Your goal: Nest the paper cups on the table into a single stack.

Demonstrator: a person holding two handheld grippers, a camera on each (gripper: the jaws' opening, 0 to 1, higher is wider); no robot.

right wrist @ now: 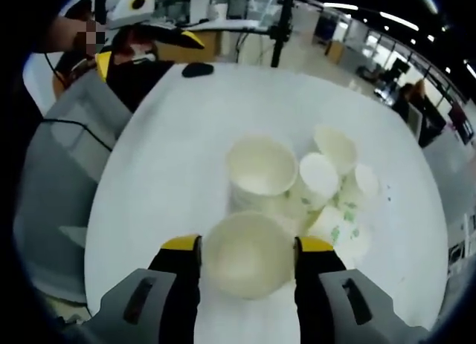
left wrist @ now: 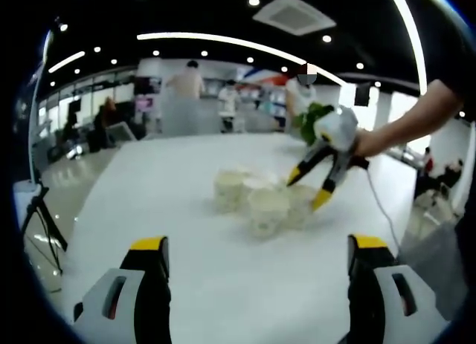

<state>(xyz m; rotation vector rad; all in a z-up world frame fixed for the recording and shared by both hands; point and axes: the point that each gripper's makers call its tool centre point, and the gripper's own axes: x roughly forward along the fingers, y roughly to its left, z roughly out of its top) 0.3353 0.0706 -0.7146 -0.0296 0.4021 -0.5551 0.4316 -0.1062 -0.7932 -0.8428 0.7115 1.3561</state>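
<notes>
White paper cup (right wrist: 248, 264) sits upright, clamped between the right gripper's (right wrist: 248, 249) jaws, mouth open, just short of another open cup (right wrist: 261, 166) in the cluster on the table (right wrist: 163, 143). Left gripper (left wrist: 256, 249) hangs back, jaws apart, empty.

White paper cups (right wrist: 262, 166), clustered, mouths up
</notes>
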